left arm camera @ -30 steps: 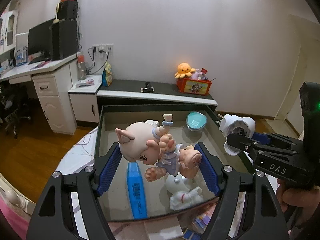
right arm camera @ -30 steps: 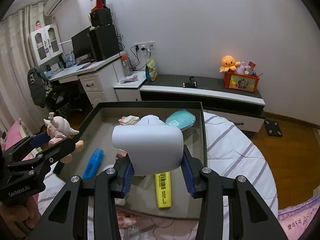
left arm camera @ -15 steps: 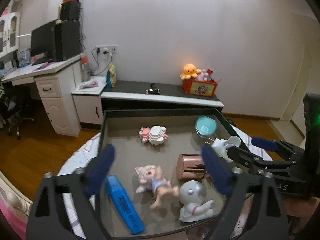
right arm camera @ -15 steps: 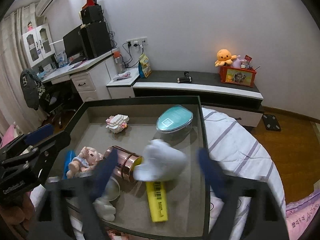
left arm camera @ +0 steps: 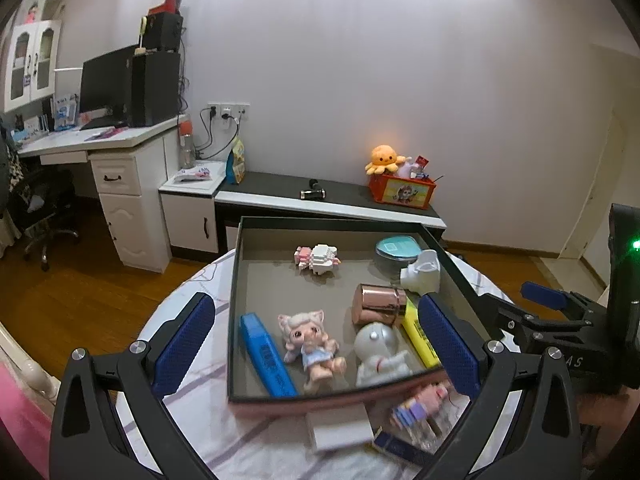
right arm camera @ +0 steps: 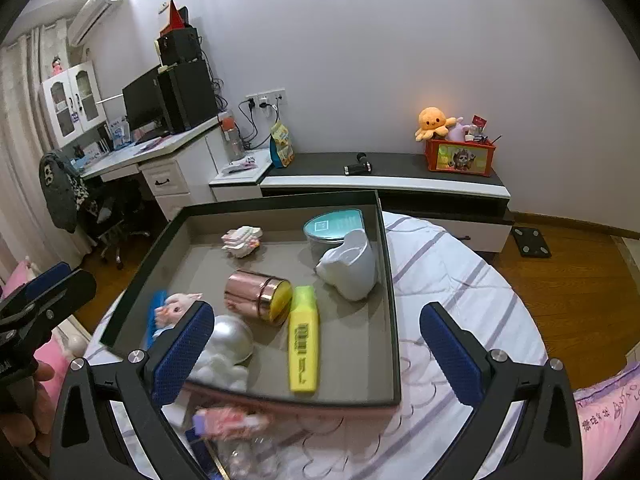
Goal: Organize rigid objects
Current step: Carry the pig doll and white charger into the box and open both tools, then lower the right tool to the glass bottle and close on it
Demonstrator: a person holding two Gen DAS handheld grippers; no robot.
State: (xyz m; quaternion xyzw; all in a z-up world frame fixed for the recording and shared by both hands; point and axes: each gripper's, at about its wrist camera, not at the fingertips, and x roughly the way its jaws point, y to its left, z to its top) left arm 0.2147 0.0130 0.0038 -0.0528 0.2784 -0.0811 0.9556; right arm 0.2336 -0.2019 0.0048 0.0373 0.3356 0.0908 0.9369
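A shallow dark tray [left arm camera: 236, 280] sits on a round table covered with a pale striped cloth [right arm camera: 448, 264], and it holds most of the rigid things being sorted. Inside lie a pig figurine [left arm camera: 310, 344], a blue marker [left arm camera: 267, 356], a yellow highlighter [right arm camera: 304, 340], a copper tin [right arm camera: 258, 296] on its side, a white astronaut figure [left arm camera: 380, 350], a white plug adapter [right arm camera: 352, 264], a teal round tin [right arm camera: 334, 226] and a small pink-and-white block toy [left arm camera: 318, 258].

Both tools are empty. The left gripper [left arm camera: 316, 348] is spread wide above the tray's near edge, and the right gripper [right arm camera: 316, 356] is spread just as wide over the near right part.

Still outside the tray, on the cloth just before its near wall, lie a white box [left arm camera: 338, 426], a pink block toy [right arm camera: 228, 420] and a dark blue box [left arm camera: 400, 446]. They appear blurred. These loose pieces sit below and nearer than both sets of fingers, roughly between the two tools. The pink toy's long axis runs mostly side to side. Neither hand looks clearly closer.
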